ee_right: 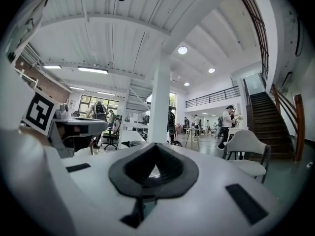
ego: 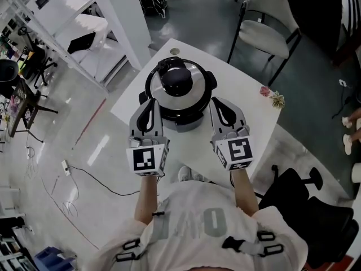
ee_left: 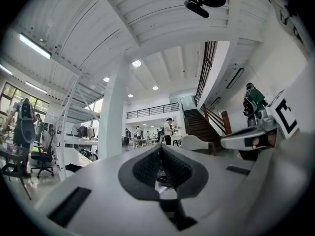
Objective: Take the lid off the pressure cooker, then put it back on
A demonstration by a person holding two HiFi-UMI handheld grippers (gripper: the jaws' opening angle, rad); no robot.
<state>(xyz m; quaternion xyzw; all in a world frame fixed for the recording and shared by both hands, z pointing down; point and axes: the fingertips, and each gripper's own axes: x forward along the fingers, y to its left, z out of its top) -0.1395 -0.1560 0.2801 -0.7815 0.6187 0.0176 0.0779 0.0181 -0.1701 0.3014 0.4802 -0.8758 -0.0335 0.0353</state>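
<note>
As both point level, left claw (ego: 151, 102), right claw (ego: 219, 101) closed, flanking cooker (ego: 186, 97)

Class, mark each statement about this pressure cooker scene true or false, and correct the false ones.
1. The lid sits on the pressure cooker. True.
2. The left gripper has its jaws wide apart. False: its jaws are together, with nothing between them.
3. The right gripper clamps the knob on top of the lid. False: it is shut and empty, in front of the cooker on its right side.
4. The pressure cooker stands on a white table. True.
5. A chair stands beyond the table. True.
</note>
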